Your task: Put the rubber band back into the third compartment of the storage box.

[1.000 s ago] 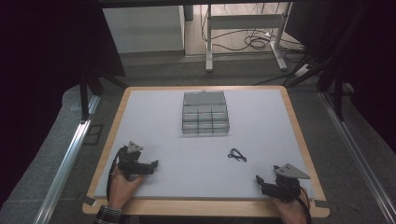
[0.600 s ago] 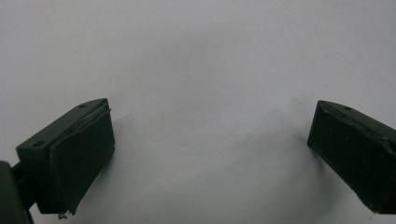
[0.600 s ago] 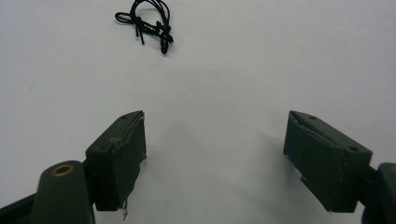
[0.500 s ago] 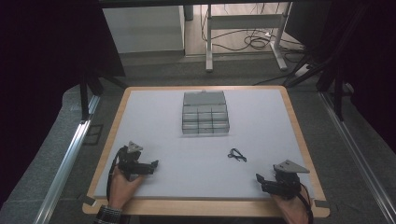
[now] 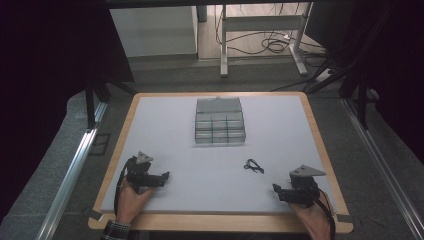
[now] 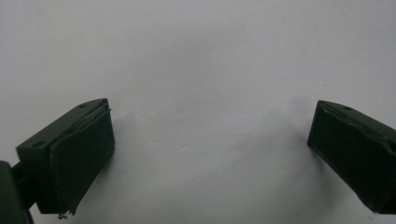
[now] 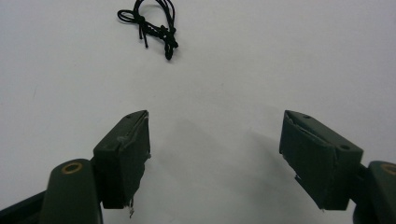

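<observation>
Cord waits, both grippers empty

Cord [image 5: 253, 165], one small black tangle, lies on the white table [image 5: 170, 125] in front of the organiser box [image 5: 219, 121] and off to its right, well apart from it. In the right gripper view it sits straight ahead of the jaws, a loose knot of thin loops with short ends sticking out [image 7: 150, 22].

My read on handling: very light, limp, no stiffness at all. It should bunch up under a pinch rather than resist, and a single strand could slip between the pads. The knotted middle looks like the best place to take hold, where several strands cross, not a stray loop or tail.

Right gripper [image 5: 281, 190] rests low near the front edge, pointed toward the cord, jaws wide with nothing between them; they have just been closing a little. Left gripper [image 5: 164, 176] lies on the other side, well apart from the cord, jaws spread wide over bare table and holding nothing.

The count: one cord, one box with a lid section at the back and small compartments in front, two grippers, two hands. What the compartments hold I cannot tell.
</observation>
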